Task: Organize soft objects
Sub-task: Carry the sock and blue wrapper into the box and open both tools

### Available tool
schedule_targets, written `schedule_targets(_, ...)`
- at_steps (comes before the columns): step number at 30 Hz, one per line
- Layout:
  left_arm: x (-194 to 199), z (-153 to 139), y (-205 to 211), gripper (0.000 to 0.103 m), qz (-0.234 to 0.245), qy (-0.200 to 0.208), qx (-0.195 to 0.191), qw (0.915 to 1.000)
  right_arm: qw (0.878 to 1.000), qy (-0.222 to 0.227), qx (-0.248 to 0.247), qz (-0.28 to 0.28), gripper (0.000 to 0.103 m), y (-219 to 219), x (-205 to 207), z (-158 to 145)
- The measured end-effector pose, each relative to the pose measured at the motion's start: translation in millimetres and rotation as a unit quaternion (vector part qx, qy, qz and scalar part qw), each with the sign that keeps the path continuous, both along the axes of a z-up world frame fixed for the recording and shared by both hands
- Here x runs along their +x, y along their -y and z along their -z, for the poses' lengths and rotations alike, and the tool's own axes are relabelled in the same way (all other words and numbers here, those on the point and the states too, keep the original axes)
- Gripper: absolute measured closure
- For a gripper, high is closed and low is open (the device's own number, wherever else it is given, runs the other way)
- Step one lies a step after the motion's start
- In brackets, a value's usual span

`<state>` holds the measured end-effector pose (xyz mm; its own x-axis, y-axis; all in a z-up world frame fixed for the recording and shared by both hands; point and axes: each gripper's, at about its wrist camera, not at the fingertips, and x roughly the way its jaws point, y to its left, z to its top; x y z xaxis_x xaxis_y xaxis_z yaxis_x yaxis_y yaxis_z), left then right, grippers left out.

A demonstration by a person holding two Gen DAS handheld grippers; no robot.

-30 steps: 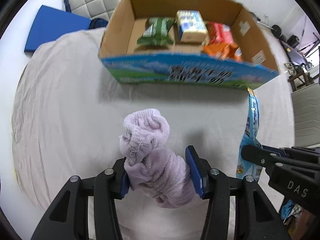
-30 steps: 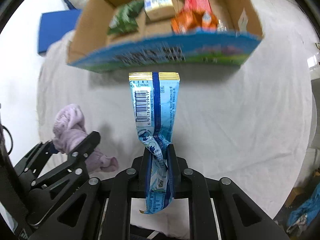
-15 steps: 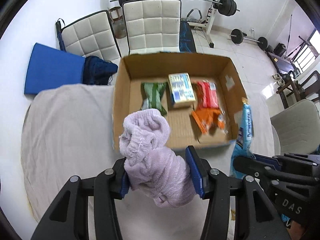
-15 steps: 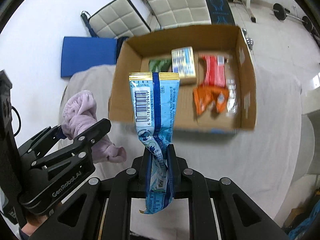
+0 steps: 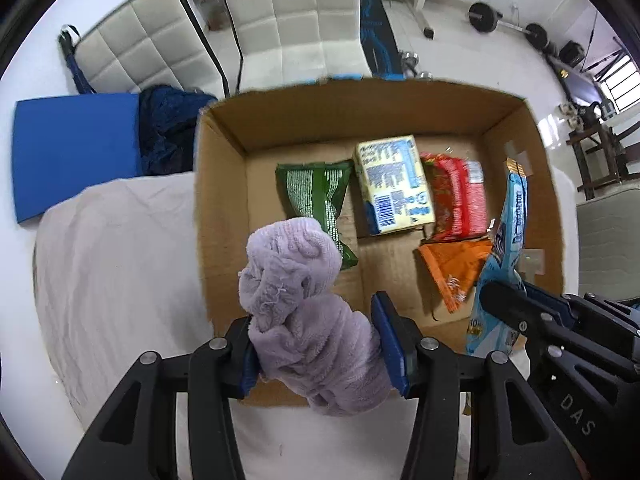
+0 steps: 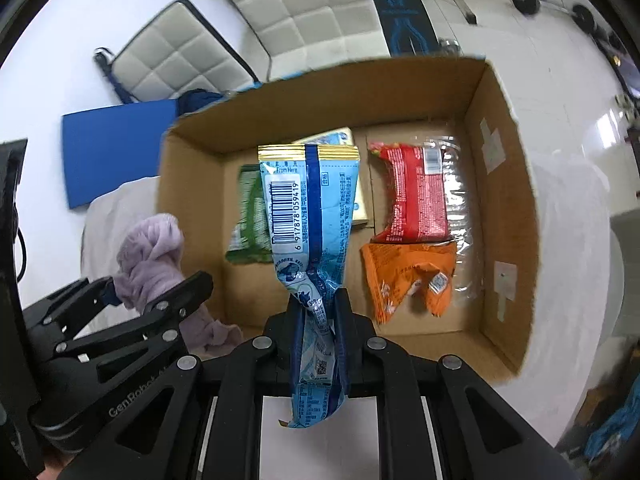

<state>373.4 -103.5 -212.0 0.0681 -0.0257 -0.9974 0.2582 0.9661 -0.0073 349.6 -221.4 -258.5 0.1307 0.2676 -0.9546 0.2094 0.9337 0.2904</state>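
My left gripper (image 5: 316, 340) is shut on a rolled lilac towel (image 5: 304, 300) and holds it above the near left corner of an open cardboard box (image 5: 218, 208). My right gripper (image 6: 318, 316) is shut on a light blue snack bag (image 6: 308, 216) and holds it upright over the box's (image 6: 504, 216) near middle. The bag also shows in the left wrist view (image 5: 504, 256), and the towel in the right wrist view (image 6: 156, 256). Inside the box lie a green packet (image 5: 316, 196), a yellow pack (image 5: 392, 184), a red packet (image 5: 456, 196) and an orange packet (image 5: 456, 268).
The box stands on a table with a white cloth (image 5: 116, 264). Beyond it are two white padded chairs (image 5: 288, 12), a blue mat (image 5: 72, 152) with dark blue fabric (image 5: 168, 128), and gym weights (image 5: 504, 20) on the floor.
Both grippers have risen and moved forward with their loads, from low in front of the box's printed side to above its open top. Neither grip has changed.
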Motion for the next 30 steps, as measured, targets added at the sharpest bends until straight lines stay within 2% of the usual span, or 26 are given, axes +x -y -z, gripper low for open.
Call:
schedule_targets(7,16.0,52.3,3.9,0.056,-0.001,-0.047,0.008,0.9989,1.000,-0.028,-0.002,0.014,0.088,0.4,23.2,43.4)
schedule_targets(11,19.7,68.2,4.1,0.052,-0.009,-0.065,0.009,0.9978,0.999,-0.046,0.017,0.010,0.087,-0.1,30.1,60.4)
schedule_targets(14,20.8,75.3,2.8,0.051,-0.017,-0.079,0.002,0.9968,0.998,-0.056,0.004,0.000,0.086,-0.7,33.0,68.2)
schedule_targets(16,21.2,76.9,2.1,0.049,-0.018,-0.081,0.001,0.9965,0.998,-0.063,-0.003,-0.008,0.084,-0.9,34.4,71.4)
schedule_targets(19,23.6,77.0,-0.9,0.044,-0.022,-0.078,0.001,0.9967,0.998,-0.060,-0.019,-0.014,0.070,0.1,35.1,70.1)
schedule_targets(23,26.7,70.5,-7.2,0.034,-0.038,-0.062,-0.007,0.9973,0.998,-0.062,-0.026,-0.019,0.066,3.4,33.1,68.3)
schedule_targets(30,22.7,50.7,-16.9,0.033,-0.059,-0.035,-0.021,0.9974,0.996,-0.062,-0.049,-0.030,0.064,13.2,16.9,64.5)
